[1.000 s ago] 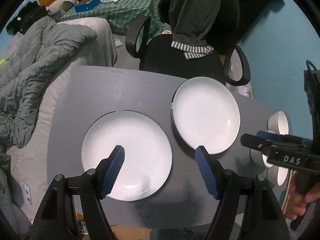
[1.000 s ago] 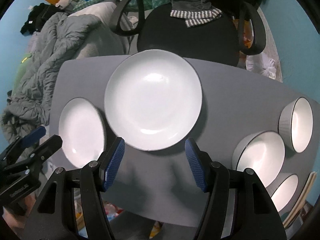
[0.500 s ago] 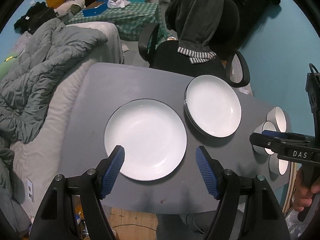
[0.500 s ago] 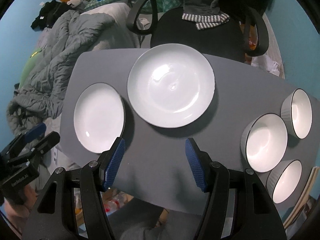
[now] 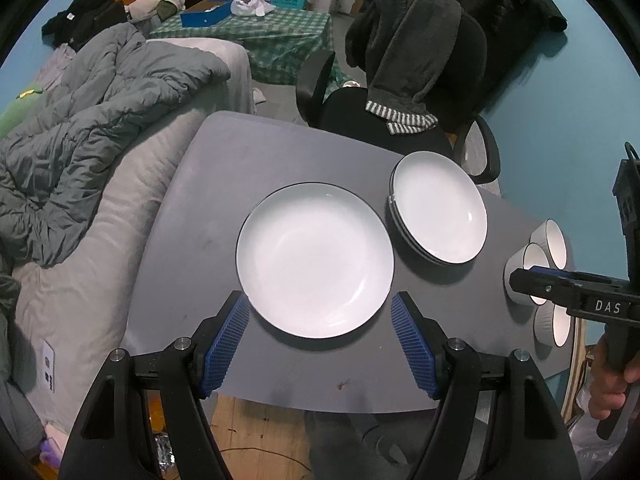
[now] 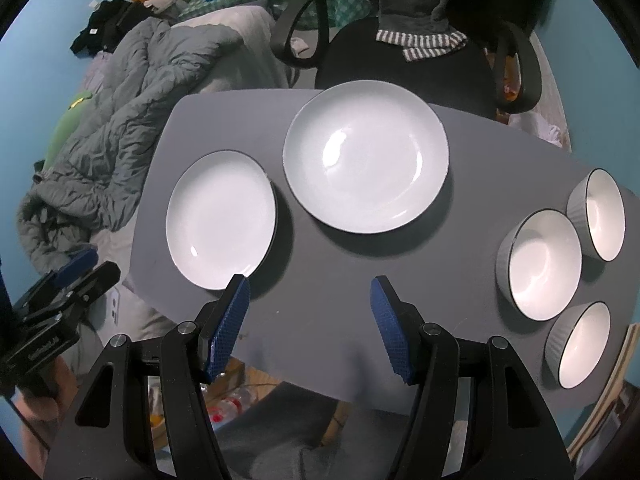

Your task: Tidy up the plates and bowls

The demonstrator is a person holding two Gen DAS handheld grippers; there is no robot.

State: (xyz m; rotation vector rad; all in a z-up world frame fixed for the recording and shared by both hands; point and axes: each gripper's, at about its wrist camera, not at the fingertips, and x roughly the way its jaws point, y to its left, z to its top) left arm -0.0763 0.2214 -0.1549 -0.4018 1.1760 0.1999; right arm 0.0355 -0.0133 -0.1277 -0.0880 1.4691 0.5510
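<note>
Pulled back and up from the table (image 5: 208, 184) over the last second, both claws; plates shrunk in both views, more of the room in sight.

Left claw (image 5: 320, 340) spread wide, gripping nothing, hanging above the near table edge; single plate (image 5: 315, 265) just ahead at twelve o'clock, near rim between the blue pads (image 5: 226, 336); stacked plates (image 5: 439, 208) further off at about one o'clock, a second rim visible beneath the top one, just beside the single plate but apart from it.

Right claw (image 6: 310, 326) likewise spread and empty; stacked plates (image 6: 366, 156) at twelve o'clock, single plate (image 6: 221, 218) at about ten o'clock, three bowls (image 6: 540, 264) clustered at two to three o'clock near the table's right end, close together, contact unclear.

Likely next step: single plate onto the stack, then bowls nested. Round plate, so no long axis to line up with; near rim the only reachable hold. Left claw nearer the single plate, already centred on it; right claw nearer the bowls.
</note>
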